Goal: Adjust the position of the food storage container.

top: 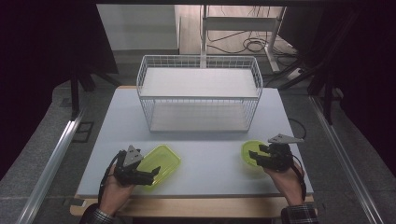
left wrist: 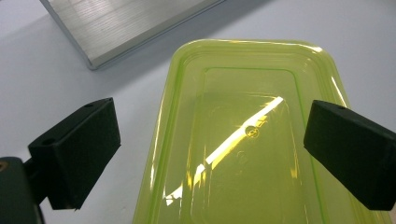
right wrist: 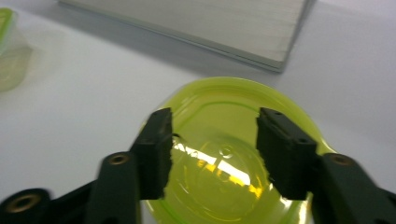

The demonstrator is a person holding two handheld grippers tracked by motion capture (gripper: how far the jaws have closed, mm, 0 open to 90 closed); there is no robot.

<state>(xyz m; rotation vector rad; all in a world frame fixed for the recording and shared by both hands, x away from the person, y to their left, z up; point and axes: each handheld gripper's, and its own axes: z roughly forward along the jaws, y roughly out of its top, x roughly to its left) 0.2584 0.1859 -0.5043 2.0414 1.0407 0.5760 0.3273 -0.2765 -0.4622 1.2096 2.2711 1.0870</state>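
On the tabletop (top: 201, 158), a wire basket (top: 200, 93) stands at the far middle. In front of the basket to the left lies a rectangular yellow-green lid (top: 161, 163); the left hand-held gripper (top: 150, 173) hovers over the lid's near end, jaws wide apart, gripping nothing. In front of the basket to the right lies a round yellow-green lid (top: 248, 150); the right hand-held gripper (top: 253, 156) sits over it, its 2 jaws about half open, pads clear of the rim.
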